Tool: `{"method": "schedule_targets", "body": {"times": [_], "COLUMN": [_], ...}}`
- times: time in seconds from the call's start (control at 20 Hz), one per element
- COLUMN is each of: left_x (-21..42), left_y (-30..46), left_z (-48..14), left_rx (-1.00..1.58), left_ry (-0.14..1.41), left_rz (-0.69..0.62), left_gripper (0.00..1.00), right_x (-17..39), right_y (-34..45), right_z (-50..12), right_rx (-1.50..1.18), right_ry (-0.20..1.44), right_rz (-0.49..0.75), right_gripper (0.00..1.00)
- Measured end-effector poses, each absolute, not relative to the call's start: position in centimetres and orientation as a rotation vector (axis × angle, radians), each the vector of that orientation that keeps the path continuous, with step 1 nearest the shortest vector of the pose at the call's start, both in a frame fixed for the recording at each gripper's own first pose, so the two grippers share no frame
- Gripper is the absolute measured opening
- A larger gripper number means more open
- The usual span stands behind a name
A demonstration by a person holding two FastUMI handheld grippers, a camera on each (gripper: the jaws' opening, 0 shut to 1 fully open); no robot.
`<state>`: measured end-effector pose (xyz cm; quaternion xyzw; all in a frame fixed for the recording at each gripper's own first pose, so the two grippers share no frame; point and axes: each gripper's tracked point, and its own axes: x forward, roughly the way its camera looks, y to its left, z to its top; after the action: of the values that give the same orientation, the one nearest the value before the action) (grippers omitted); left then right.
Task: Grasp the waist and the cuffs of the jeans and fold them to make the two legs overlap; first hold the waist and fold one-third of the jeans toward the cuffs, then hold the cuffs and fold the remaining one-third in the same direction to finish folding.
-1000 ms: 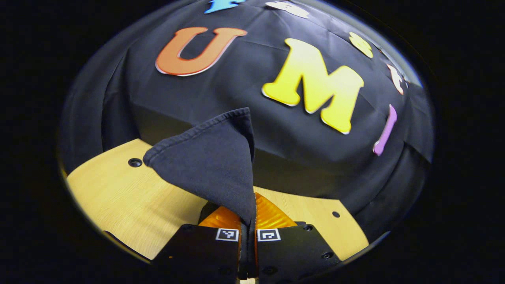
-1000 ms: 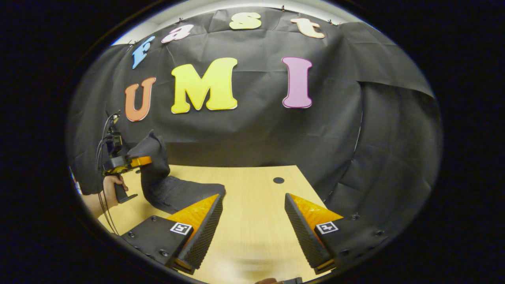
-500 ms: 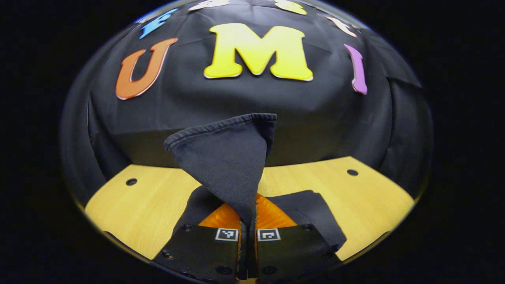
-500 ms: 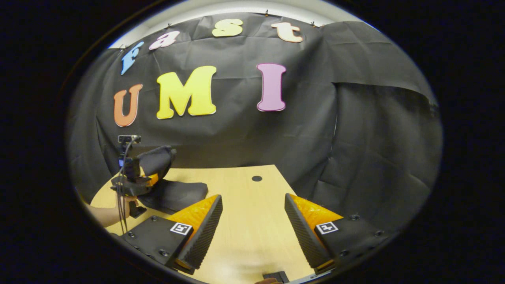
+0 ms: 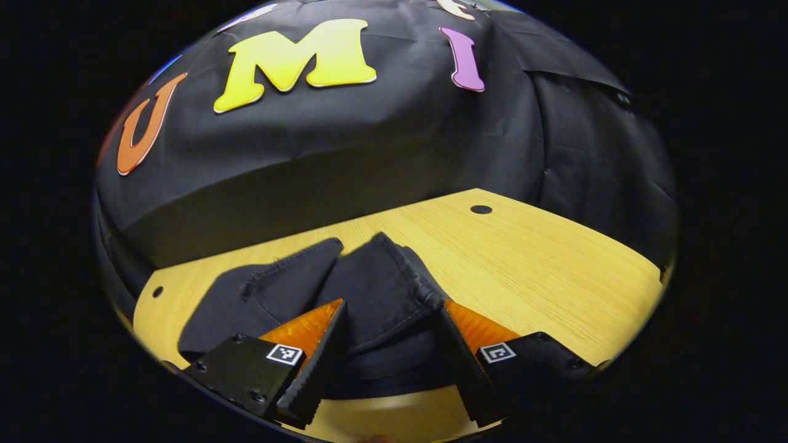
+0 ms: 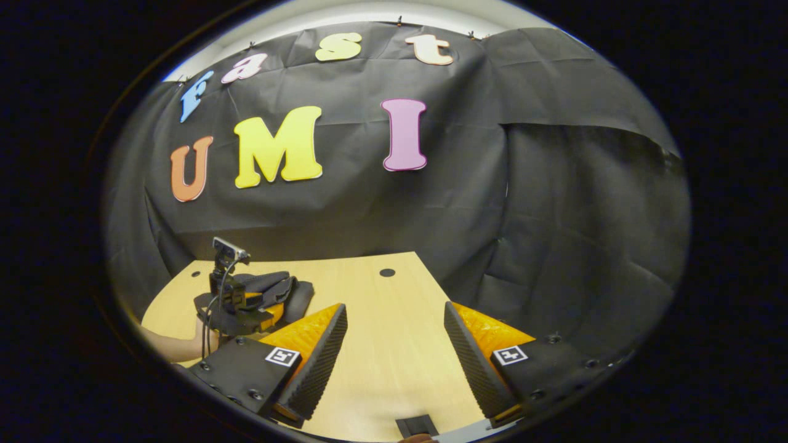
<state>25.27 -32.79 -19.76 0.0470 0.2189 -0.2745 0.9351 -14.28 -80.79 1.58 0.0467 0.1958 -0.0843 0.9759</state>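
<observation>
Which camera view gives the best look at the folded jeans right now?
The left gripper view: the jeans lie close up between its open fingers, frayed cuff edge plain. The right gripper view shows them small and far off, partly hidden by the left gripper.

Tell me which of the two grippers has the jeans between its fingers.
The left gripper: its open fingers straddle the folded jeans on the table. The right gripper hangs open over bare wood.

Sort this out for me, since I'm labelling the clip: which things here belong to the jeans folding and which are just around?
Belongs to the job:
- jeans, folded dark bundle on the table
- left gripper, open over the bundle
- right gripper, open above bare tabletop

Just around:
- wooden table
- small dark object at the table's near edge
</observation>
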Motion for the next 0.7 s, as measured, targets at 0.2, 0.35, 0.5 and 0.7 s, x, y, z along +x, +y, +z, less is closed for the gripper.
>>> {"method": "schedule_targets", "body": {"times": [0.2, 0.35, 0.5, 0.7], "left_x": [23.9, 23.5, 23.6, 22.9], "left_y": [-33.5, -33.7, -32.9, -30.0], "left_z": [-20.2, -20.5, -19.0, -13.1], "left_rx": [0.066, 0.025, -0.005, -0.045], "left_ry": [0.465, 0.484, 0.457, 0.353], "left_rz": [-0.562, -0.566, -0.532, -0.484], "left_gripper": [0.89, 0.90, 0.95, 0.96], "right_x": [-15.4, -15.6, -15.1, -14.0], "right_y": [-82.1, -82.4, -82.5, -81.0], "right_z": [1.8, 2.0, 2.7, 4.1], "right_rx": [0.120, 0.143, 0.157, 0.182], "right_ry": [0.392, 0.382, 0.355, 0.305], "right_rz": [-0.180, -0.177, -0.174, -0.131], "right_gripper": [0.98, 0.95, 0.95, 0.96]}}
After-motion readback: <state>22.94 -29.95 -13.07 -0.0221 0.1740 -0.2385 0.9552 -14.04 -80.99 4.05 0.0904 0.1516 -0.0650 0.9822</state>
